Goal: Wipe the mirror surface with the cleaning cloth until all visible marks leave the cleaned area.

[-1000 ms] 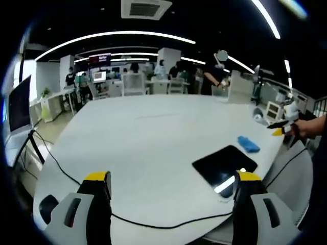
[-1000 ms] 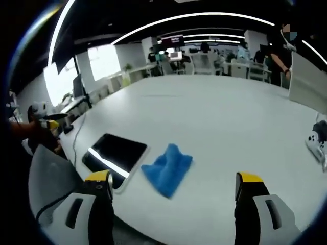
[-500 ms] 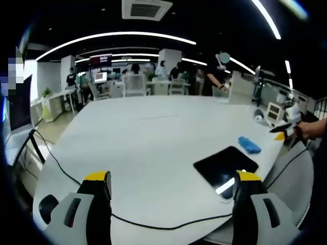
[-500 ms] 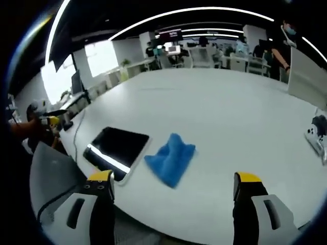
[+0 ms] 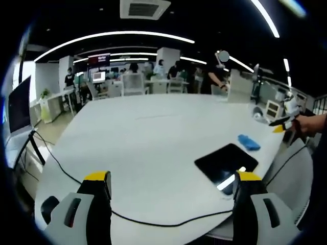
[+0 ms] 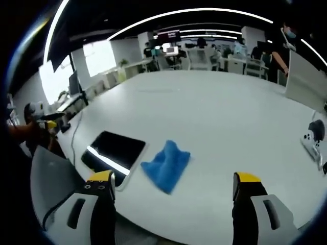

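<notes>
A flat dark mirror (image 5: 226, 162) (image 6: 114, 151) lies near the edge of a big white table (image 5: 148, 138) (image 6: 219, 117), reflecting a ceiling light as a bright strip. A crumpled blue cleaning cloth (image 6: 166, 164) (image 5: 248, 142) rests on the table right beside it. My right gripper (image 6: 171, 190) hovers open just short of the cloth, its yellow-tipped fingers apart with nothing between them. My left gripper (image 5: 171, 190) is open too, to the left of the mirror. In the left gripper view, the right gripper (image 5: 282, 124) shows in a hand at the far right.
A black cable (image 5: 66, 171) runs across the near table edge in the left gripper view. A white game controller (image 6: 312, 140) lies at the table's right. A grey chair back (image 6: 48, 176) stands by the mirror. Desks, chairs and people fill the office behind.
Both views have shifted only slightly with the hands. In the right gripper view, mirror and cloth sit about as before. Nothing was taken hold of or let go.
</notes>
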Tool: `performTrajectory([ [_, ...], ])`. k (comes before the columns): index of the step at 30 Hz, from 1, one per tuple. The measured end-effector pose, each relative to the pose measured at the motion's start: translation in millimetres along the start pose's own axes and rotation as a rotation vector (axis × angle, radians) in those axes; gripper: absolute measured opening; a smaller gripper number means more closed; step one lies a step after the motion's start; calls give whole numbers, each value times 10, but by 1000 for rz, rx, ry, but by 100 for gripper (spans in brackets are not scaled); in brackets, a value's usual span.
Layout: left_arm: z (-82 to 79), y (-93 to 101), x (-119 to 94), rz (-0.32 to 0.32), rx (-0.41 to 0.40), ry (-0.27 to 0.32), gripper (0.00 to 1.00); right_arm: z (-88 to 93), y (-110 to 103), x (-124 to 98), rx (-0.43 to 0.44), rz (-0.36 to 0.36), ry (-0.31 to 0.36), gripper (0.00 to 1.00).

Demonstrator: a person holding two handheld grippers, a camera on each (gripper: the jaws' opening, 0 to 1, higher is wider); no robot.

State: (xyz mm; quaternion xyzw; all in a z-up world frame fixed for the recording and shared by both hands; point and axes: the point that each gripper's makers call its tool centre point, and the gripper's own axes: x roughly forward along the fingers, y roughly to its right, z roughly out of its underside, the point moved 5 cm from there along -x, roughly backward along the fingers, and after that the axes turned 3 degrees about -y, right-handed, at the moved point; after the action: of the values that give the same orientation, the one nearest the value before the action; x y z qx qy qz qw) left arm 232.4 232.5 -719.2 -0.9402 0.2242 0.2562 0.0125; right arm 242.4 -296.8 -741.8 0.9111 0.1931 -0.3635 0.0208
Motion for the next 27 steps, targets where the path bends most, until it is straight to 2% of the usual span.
performTrajectory([
  [4, -17, -37, -12, 1, -3, 5, 100, -77, -19, 23, 9, 12, -26, 92],
  [7, 12, -47, -8, 4, -6, 4, 100, -230, -14, 25, 26, 31, -41, 88],
  [11, 109, -17, 41, 17, -18, -12, 100, -437, -28, 75, 16, 31, -65, 89],
  [13, 119, 36, 50, 31, -15, -19, 100, -483, -38, 107, -12, 38, -126, 88],
  [15, 118, 46, 61, 39, -15, -17, 100, -578, -38, 187, -11, 36, -140, 88],
  [16, 120, 45, 67, 39, -16, -17, 100, -597, -25, 210, -4, 45, -161, 88],
  [17, 125, 39, 76, 38, -19, -18, 100, -589, 0, 242, 11, 62, -216, 86],
  [19, 109, 50, 74, 38, -24, -14, 100, -606, 3, 322, 46, 57, -261, 84],
  [22, 91, 64, 64, 39, -23, -7, 100, -703, -17, 402, 107, 44, -229, 82],
  [27, 113, 33, 35, 27, -26, -3, 100, -686, -45, 558, 69, 34, -200, 71],
])
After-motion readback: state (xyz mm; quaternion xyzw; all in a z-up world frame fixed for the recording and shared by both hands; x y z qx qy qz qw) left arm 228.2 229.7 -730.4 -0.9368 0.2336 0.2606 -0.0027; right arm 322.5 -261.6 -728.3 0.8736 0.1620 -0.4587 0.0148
